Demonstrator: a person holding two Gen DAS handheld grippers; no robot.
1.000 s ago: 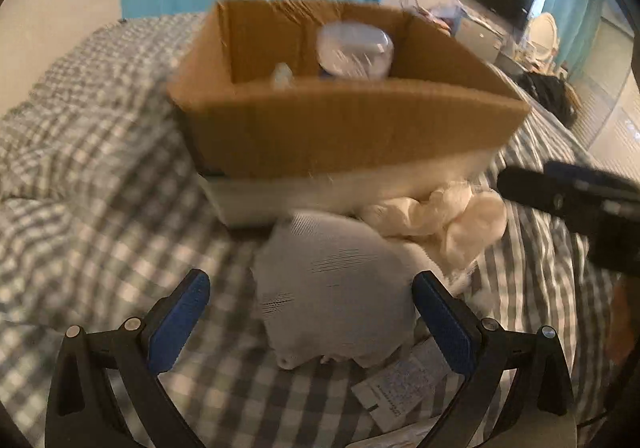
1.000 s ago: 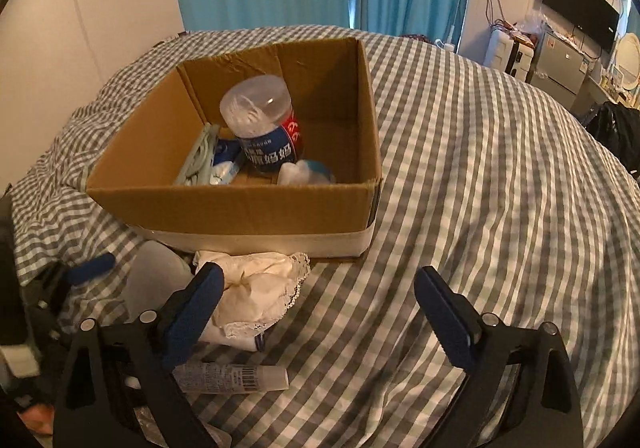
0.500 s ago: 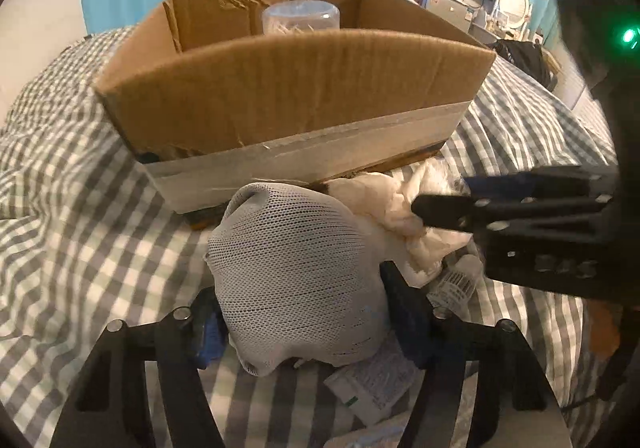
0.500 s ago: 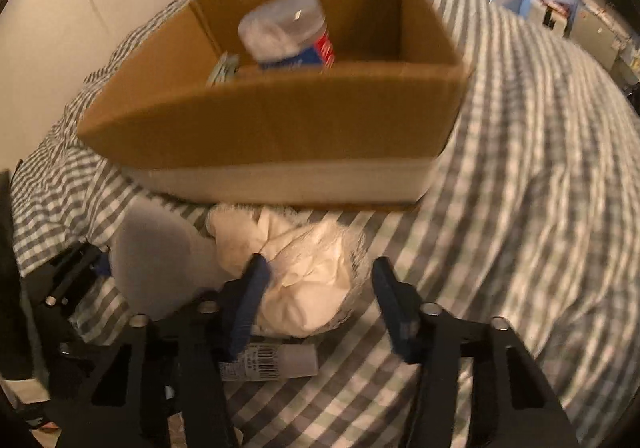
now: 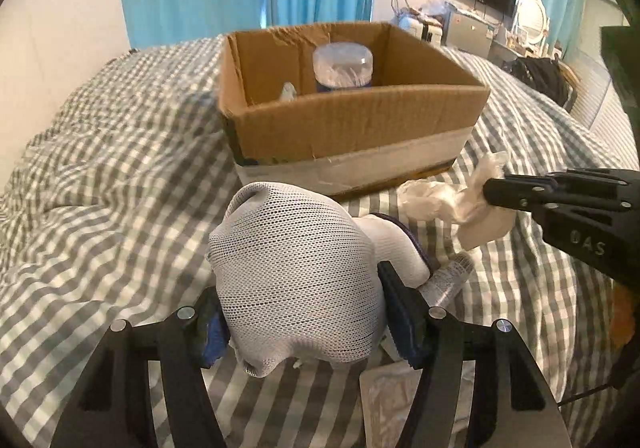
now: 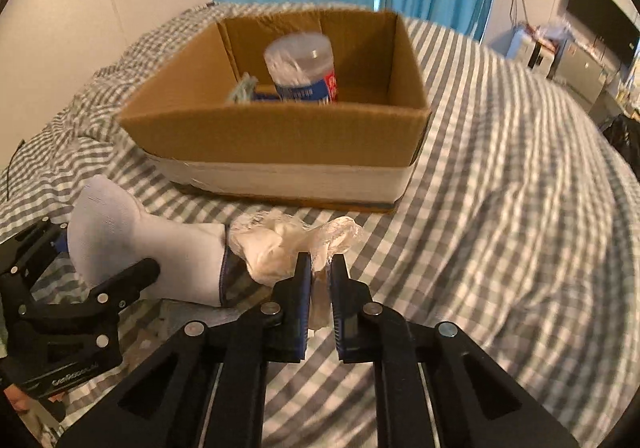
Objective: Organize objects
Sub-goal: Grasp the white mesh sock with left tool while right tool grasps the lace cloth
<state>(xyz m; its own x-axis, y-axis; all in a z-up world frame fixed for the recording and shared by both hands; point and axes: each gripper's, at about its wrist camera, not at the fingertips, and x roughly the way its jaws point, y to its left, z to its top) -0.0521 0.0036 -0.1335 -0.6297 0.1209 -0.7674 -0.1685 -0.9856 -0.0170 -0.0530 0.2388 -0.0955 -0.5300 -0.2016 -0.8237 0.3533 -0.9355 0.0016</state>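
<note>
Left wrist view: left gripper [image 5: 302, 318] is partly closed, blue pads pressed on both sides of a white mesh sock [image 5: 296, 280], gripping it over the checked bedspread [image 5: 120, 184]. A small tube [image 5: 450, 282] and a flat packet [image 5: 394, 406] lie on the bedspread just beside and under the sock. Right wrist view: right gripper [image 6: 319, 288] is nearly fully closed, pads pinching a thin fold of cream lace cloth [image 6: 280, 244]; the rest of the cloth bunches in front of the fingertips, touching the sock's cuff. Cardboard box [image 6: 280, 136] sits open on the bed just beyond both items, holding an upright clear jar [image 6: 302, 66] with a blue label and something pale green beside it, blurred.
</note>
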